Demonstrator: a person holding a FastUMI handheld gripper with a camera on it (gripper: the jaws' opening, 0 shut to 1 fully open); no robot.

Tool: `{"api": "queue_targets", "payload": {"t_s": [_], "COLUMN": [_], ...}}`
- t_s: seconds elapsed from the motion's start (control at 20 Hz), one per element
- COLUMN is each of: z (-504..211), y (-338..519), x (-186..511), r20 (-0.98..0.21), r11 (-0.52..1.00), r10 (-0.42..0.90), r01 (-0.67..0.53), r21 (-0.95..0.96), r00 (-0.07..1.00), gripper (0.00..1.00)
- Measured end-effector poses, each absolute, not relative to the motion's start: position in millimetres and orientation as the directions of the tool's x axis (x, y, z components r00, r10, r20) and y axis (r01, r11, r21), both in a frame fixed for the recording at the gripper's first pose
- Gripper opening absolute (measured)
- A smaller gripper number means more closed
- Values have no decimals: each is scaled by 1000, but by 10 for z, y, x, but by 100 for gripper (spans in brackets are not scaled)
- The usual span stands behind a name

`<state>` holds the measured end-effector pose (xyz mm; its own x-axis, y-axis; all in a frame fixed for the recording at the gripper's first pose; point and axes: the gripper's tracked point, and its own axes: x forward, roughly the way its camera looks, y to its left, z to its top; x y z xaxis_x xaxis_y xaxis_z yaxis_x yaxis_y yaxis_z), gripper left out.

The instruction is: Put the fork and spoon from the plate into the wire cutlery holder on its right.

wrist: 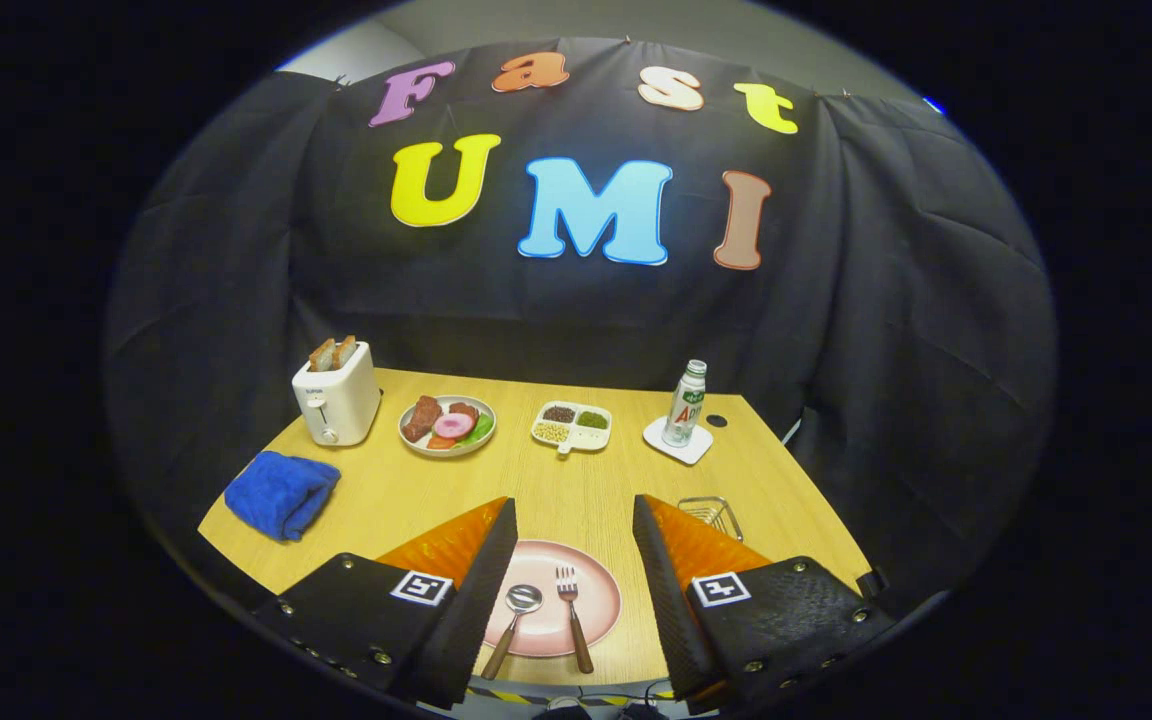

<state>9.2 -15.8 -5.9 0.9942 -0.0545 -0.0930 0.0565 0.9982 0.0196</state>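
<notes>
Pink plate (598, 585) — fork (572, 614), spoon (513, 618) between the gripper's (574, 570) parted, empty fingers; descend on one handle, not both.

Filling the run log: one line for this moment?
claw open above pink plate | wooden-handled fork, spoon on plate | wire cutlery holder empty
</notes>
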Motion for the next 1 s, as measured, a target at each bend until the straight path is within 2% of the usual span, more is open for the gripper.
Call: {"api": "queue_targets", "payload": {"t_s": [0.3,0.35,0.55,1.0], "z": [-923,-1061,-1588,-2184], "y": [-252,-262,-245,-161], "x": [454,513,680,857], "r20": [-435,-482,-651,-793], "r11": [996,996,993,998], "r10": [-86,-91,-86,-8], "r01": [77,70,9,-38], "r21": [-38,-62,-121,-40], "r00": [896,872,754,609], "gripper": [73,70,69,68]}}
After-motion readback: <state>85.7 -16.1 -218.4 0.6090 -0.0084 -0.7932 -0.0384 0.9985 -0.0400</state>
